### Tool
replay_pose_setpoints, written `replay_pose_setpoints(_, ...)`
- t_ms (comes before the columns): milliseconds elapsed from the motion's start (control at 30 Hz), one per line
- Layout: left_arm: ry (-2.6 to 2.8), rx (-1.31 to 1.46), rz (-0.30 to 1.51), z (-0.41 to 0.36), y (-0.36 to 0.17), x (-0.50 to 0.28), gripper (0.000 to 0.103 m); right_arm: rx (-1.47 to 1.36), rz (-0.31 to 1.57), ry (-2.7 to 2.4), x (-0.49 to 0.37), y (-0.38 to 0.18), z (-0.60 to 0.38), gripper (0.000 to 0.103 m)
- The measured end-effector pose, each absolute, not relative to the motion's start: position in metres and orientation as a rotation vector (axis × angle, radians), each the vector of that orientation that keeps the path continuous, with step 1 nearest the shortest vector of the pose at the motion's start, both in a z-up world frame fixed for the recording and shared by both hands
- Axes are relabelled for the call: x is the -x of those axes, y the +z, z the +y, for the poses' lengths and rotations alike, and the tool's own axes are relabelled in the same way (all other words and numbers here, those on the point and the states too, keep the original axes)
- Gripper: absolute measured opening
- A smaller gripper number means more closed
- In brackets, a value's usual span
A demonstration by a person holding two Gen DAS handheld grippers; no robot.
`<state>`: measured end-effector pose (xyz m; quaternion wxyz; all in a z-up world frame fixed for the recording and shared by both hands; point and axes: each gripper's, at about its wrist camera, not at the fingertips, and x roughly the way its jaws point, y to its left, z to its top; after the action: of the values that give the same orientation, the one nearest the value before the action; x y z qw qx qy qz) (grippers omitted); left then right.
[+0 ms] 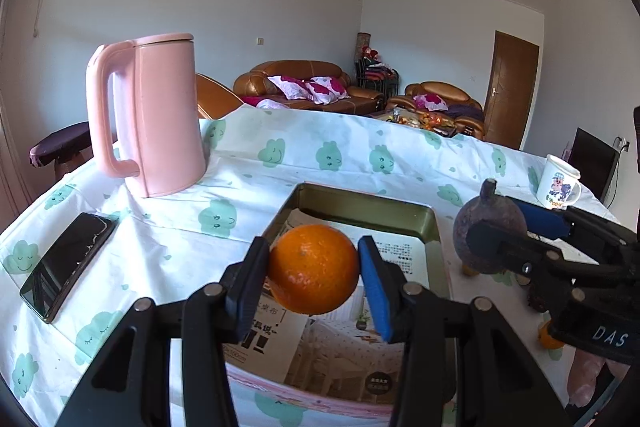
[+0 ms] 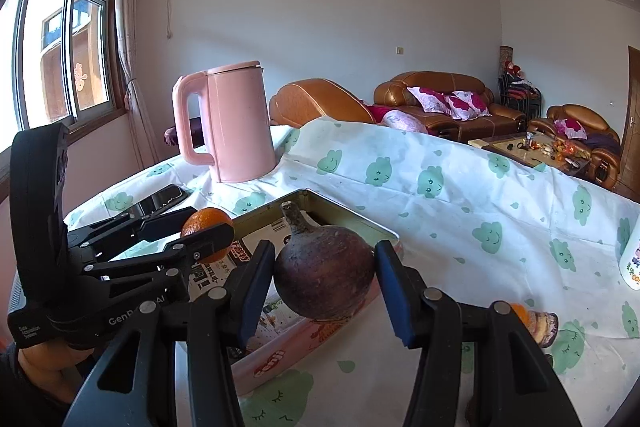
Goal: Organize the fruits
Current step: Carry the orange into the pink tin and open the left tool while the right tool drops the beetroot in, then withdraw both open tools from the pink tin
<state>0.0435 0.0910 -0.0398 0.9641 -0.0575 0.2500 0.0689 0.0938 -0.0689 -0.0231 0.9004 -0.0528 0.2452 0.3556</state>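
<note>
The left hand-held gripper (image 1: 314,269) is clenched on an orange (image 1: 314,269), its two pads pressed to the fruit's sides, holding it in the air over the near half of a metal tray (image 1: 434,223). The right hand-held gripper (image 2: 325,279) grips a dark purple round fruit (image 2: 325,269) with a stubby stem, pads against both sides, above the tray's right edge. The tray lies on the bench (image 1: 352,151) and holds only printed paper sheets (image 1: 398,253) with small Chinese text; its outer pink wall carries lettering too blurred to read. White print on the left gripper's body reads "GenR… AI" and "Data Acquisition System"; the right one shows "DAS". Another orange fruit (image 2: 520,311) lies on the cloth at the right. Farther out stand a pink kettle (image 1: 160,115), a black phone (image 1: 66,267) and a cartoon-printed mug (image 1: 558,183).
</note>
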Motion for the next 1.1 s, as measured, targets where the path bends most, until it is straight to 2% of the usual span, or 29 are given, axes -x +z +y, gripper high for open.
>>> replay_pose_setpoints(767,0.154,0.155,0.607,0.116,-0.055,-0.059,0.048,0.192,0.65,0.762,-0.112,-0.062,-0.021,0.054)
replay_pose_setpoints(867,0.181,0.162,0.594,0.119,-0.055,-0.057,0.06,0.188,0.636,0.737,-0.109,-0.059,-0.024,0.06)
replay_pose_setpoints(933,0.18,0.167,0.574,0.12,-0.052,-0.052,0.074,0.176,0.628,0.728,-0.106,-0.055,-0.032,0.066)
replay_pose_setpoints(1000,0.175,0.173,0.553,0.117,-0.049,-0.046,0.083,0.175,0.613,0.717,-0.099,-0.05,-0.042,0.071)
replay_pose_setpoints(1100,0.149,0.165,0.514,0.107,-0.04,-0.037,0.086,0.211,0.579,0.676,-0.083,-0.042,-0.061,0.074)
